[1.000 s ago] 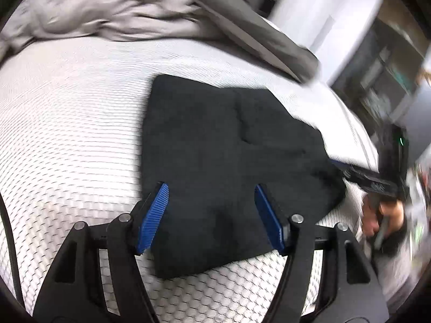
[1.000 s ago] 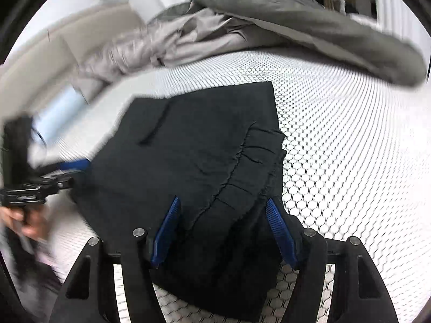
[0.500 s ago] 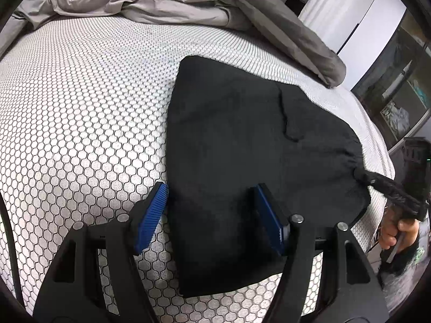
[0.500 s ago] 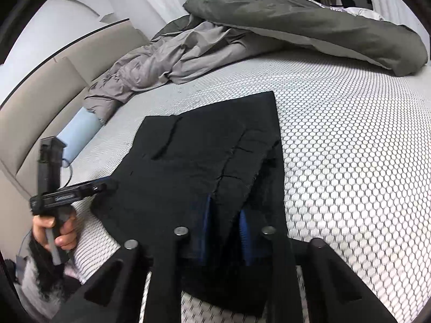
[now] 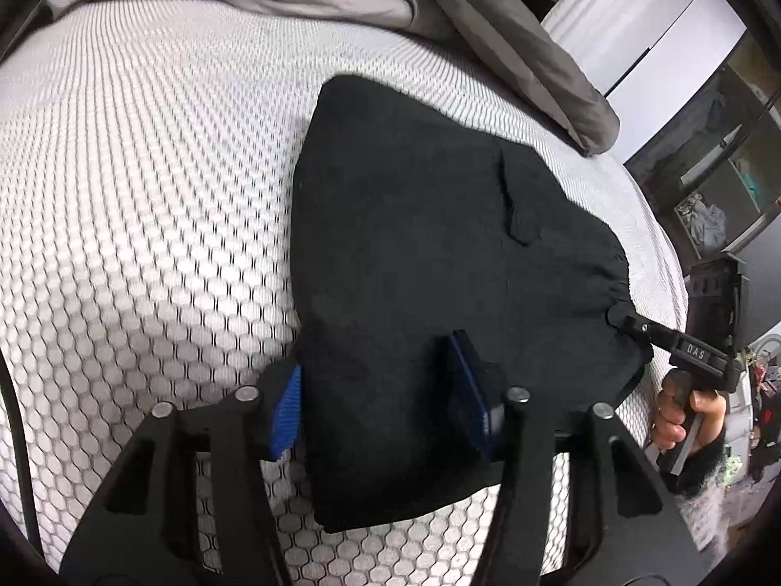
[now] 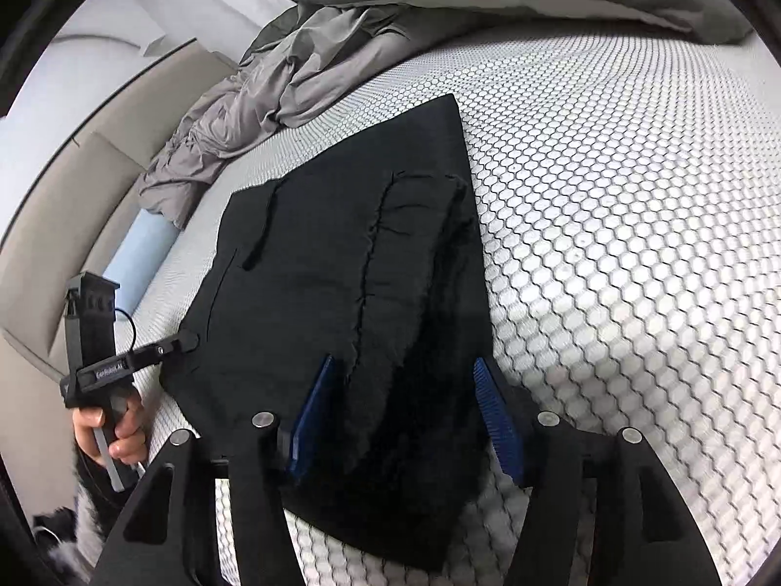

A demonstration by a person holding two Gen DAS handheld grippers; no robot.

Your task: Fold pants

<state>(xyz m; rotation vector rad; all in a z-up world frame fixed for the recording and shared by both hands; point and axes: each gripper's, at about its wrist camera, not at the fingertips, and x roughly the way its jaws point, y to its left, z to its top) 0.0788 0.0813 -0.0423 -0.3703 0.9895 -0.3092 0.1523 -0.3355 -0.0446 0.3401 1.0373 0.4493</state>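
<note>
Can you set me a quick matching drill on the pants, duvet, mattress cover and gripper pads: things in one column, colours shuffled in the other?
Things:
1. folded pants
2. crumpled duvet
3. mattress cover
4. pads of the right gripper

Colours:
A. white with a dark honeycomb pattern
B. blue
C. black
D. grey

Pairs: 1-C, 2-D, 3-A, 4-B

duvet (image 5: 512, 44) cropped, shelf contents (image 5: 703, 215) indistinct
</note>
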